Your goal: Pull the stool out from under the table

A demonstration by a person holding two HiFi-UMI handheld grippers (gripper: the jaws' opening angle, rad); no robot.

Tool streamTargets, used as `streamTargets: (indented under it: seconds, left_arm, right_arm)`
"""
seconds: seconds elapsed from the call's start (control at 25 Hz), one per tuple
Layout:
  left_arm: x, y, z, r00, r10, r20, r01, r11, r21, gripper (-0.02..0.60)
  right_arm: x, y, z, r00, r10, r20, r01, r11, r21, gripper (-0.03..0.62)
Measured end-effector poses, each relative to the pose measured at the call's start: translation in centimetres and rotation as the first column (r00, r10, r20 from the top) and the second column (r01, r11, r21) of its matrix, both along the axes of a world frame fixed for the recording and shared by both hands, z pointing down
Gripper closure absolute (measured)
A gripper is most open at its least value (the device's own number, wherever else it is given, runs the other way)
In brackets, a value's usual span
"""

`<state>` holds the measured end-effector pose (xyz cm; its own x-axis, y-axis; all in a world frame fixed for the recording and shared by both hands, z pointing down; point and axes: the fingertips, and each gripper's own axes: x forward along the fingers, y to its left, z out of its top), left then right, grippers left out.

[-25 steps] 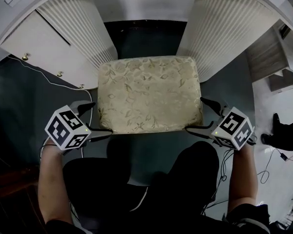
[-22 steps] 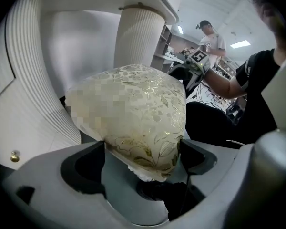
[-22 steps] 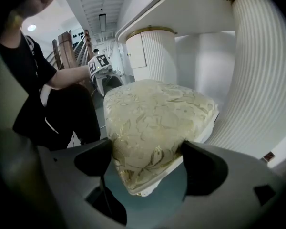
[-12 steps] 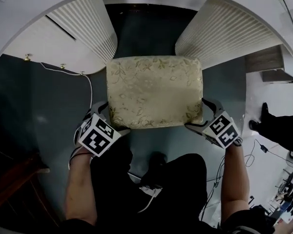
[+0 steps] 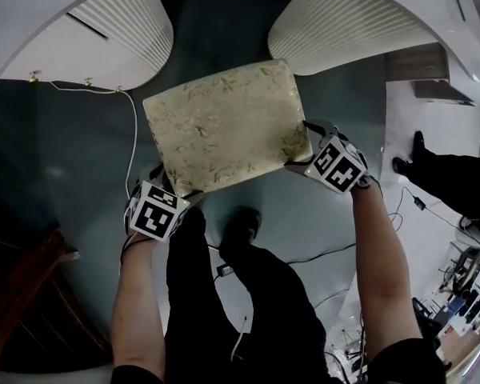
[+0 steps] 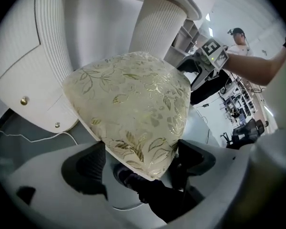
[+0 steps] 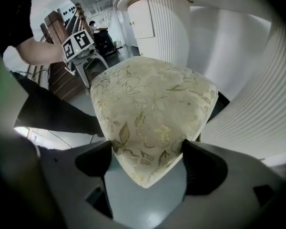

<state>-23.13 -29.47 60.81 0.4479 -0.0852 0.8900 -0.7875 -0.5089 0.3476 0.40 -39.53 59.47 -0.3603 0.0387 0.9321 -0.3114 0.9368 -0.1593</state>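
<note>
The stool (image 5: pixel 224 122) has a cream cushion with a gold leaf pattern and stands on the dark floor in front of the white table's two fluted pedestals (image 5: pixel 124 26). It sits skewed, with its right side farther from me. My left gripper (image 5: pixel 176 184) grips the near left corner of the stool (image 6: pixel 133 104). Its jaws have just been closing, and in the left gripper view my left gripper (image 6: pixel 140 161) has both pads against the cushion. My right gripper (image 5: pixel 302 146) holds the near right corner. In the right gripper view that corner of the stool (image 7: pixel 152 104) is pinched in my right gripper (image 7: pixel 148 159).
A white cable (image 5: pixel 132 126) runs across the floor left of the stool. My own legs and a shoe (image 5: pixel 240 226) are just behind the stool's near edge. Another person in dark clothes (image 5: pixel 456 174) stands at the right. Dark wooden furniture (image 5: pixel 24 294) is at lower left.
The left gripper came in from beside the stool and closed on its near left corner. The stool has slid away from the pedestals and turned anticlockwise, both grippers moving with it.
</note>
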Motion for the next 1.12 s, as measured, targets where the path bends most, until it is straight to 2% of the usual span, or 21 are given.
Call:
streamTargets:
  seconds: [0.12, 0.2, 0.36, 0.44, 0.72, 0.84, 0.96, 1.12]
  left_arm:
    - [-0.7, 0.6, 0.0, 1.0, 0.002, 0.017, -0.002, 1.0, 0.016, 0.104]
    - [-0.7, 2.8, 0.1, 0.999, 0.023, 0.036, -0.023, 1.0, -0.006, 0.103]
    - [0.1, 8.9, -0.8, 0.994, 0.09, 0.056, -0.086, 0.995, -0.058, 0.109]
    - [0.2, 10.5, -0.8, 0.992, 0.111, 0.067, -0.106, 0.992, -0.07, 0.115]
    - [-0.3, 10.7, 0.5, 0.983, 0.144, 0.113, -0.133, 0.986, -0.098, 0.12]
    - [-0.1, 11.0, -0.3, 0.989, 0.084, 0.119, -0.073, 0.993, -0.095, 0.144]
    - [0.3, 9.7, -0.5, 0.994, 0.019, 0.112, -0.011, 0.998, -0.07, 0.141]
    - [0.4, 9.0, -0.3, 0.994, 0.02, 0.107, -0.012, 0.997, -0.076, 0.14]
  right_arm:
    - [-0.5, 1.3, -0.2, 1.0, 0.008, -0.026, -0.009, 1.0, -0.027, 0.131]
    - [-0.2, 4.0, -0.5, 0.999, 0.04, -0.032, -0.041, 0.998, -0.041, 0.132]
    - [0.7, 11.5, -1.6, 0.986, 0.164, 0.008, -0.162, 0.983, -0.088, 0.134]
    - [1.0, 13.7, -1.7, 0.975, 0.22, 0.026, -0.216, 0.971, -0.103, 0.141]
    - [1.0, 14.1, -1.2, 0.935, 0.355, -0.001, -0.353, 0.928, -0.116, 0.167]
    - [1.4, 14.4, -1.5, 0.926, 0.378, -0.01, -0.377, 0.92, -0.103, 0.175]
    - [1.3, 13.3, -1.3, 0.923, 0.385, 0.002, -0.384, 0.92, -0.078, 0.172]
    - [1.3, 12.4, -1.0, 0.919, 0.393, 0.03, -0.389, 0.917, -0.083, 0.169]
